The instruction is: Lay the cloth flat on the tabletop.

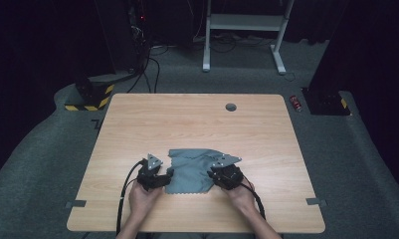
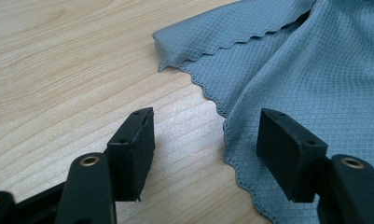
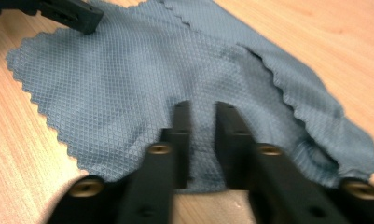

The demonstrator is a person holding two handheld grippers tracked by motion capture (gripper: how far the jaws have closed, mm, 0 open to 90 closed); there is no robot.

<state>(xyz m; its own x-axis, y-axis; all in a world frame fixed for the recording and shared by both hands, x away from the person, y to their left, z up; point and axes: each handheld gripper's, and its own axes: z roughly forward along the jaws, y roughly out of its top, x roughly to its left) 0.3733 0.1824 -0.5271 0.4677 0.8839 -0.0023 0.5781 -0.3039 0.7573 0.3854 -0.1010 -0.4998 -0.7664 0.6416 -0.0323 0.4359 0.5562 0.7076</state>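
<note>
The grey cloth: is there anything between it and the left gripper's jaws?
No, nothing visible. The left gripper stands open right at the scalloped edge of the grey cloth, with bare table between its jaws.

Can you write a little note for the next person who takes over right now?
Left gripper: jaws wide open at the grey cloth's scalloped edge, holding nothing.
Right gripper: jaws slightly apart over the cloth's near edge, no pinch visible.
Cloth: lying on the wooden table between both grippers, one far part folded over.
Done: both grips look released.
Left: probably more folding or smoothing.
</note>
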